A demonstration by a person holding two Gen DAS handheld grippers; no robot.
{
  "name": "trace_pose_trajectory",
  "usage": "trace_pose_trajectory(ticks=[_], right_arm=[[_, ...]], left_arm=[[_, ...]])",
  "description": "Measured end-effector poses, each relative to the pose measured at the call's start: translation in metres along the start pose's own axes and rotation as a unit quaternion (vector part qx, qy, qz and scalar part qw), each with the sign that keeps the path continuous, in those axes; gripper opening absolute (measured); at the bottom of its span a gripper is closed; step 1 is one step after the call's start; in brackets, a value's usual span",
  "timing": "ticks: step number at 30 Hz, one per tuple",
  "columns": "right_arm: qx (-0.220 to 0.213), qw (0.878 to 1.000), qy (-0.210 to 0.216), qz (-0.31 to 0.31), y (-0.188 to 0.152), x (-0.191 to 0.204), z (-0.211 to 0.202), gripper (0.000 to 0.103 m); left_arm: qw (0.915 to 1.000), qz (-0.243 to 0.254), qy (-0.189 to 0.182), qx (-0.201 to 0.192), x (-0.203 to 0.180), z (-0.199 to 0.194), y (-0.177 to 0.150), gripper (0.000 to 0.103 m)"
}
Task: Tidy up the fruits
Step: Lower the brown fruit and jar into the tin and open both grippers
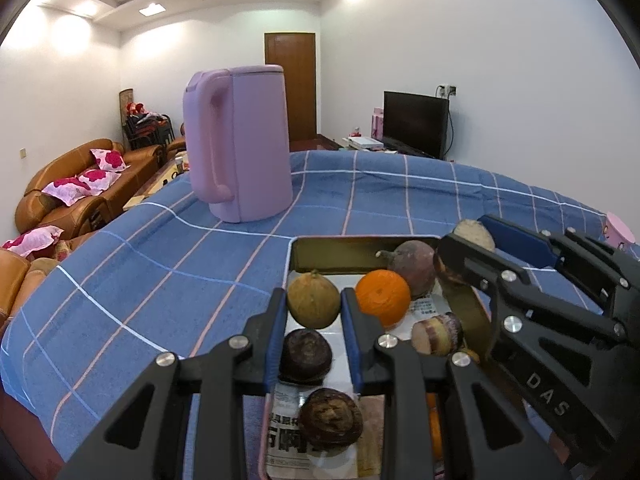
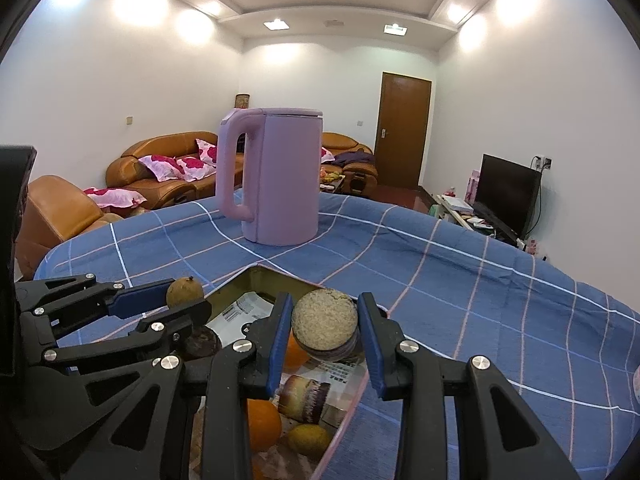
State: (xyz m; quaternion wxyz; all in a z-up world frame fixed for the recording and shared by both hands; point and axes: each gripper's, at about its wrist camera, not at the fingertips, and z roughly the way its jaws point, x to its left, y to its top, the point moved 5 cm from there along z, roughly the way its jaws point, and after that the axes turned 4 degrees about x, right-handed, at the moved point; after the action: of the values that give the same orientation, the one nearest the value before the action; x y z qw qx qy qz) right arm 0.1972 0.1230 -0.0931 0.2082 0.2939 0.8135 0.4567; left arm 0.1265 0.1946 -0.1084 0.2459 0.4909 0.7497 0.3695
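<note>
Two grippers work over one tray (image 1: 362, 245). The left gripper (image 1: 314, 305) has its jaws clamped on a round tan-green fruit (image 1: 314, 301), held above the tray's near-left part. The right gripper (image 2: 324, 325) has its jaws clamped on a cut, pale-faced tuber piece (image 2: 324, 322), held above the tray's far corner.

Inside the tray, on newspaper lining (image 1: 292, 438): at least two oranges (image 1: 382, 295), two dark wrinkled fruits (image 1: 306, 354), one purple round fruit (image 1: 414, 266), one purple-rimmed tuber slice (image 1: 436, 334) and one small yellow-green fruit (image 2: 308, 440).

The tray rests on a blue checked tablecloth (image 1: 168, 264). One pink kettle (image 1: 240, 142) stands beyond the tray. Behind it are brown leather sofas (image 1: 84, 184), a wooden door (image 1: 291, 80) and a television (image 1: 416, 122).
</note>
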Motion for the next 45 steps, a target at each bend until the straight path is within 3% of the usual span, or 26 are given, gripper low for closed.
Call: trace_pose_trajectory(ticks=[21,35,38,41,45], right_arm=[[0.037,0.999,0.016,-0.003,-0.001,0.009,0.020,0.036],[0.090,0.995,0.047,-0.001,-0.014,0.014,0.031,0.036],[0.088,0.995,0.045,-0.001,-0.016,0.015,0.027,0.037],[0.081,0.996,0.037,0.006,-0.016,0.011,0.019,0.043],[0.059,0.998,0.030,0.021,-0.013,0.004,0.001,0.048]], left_arm=[[0.9997,0.008,-0.006,0.024,0.003,0.010,-0.005,0.028],[0.9991,0.015,-0.002,0.040,0.005,0.016,-0.011,0.030],[0.9989,0.010,-0.011,0.045,0.006,0.013,-0.012,0.034],[0.9993,0.011,-0.006,0.037,0.008,0.005,-0.012,0.045],[0.9999,-0.001,-0.005,0.015,0.013,-0.011,-0.009,0.070]])
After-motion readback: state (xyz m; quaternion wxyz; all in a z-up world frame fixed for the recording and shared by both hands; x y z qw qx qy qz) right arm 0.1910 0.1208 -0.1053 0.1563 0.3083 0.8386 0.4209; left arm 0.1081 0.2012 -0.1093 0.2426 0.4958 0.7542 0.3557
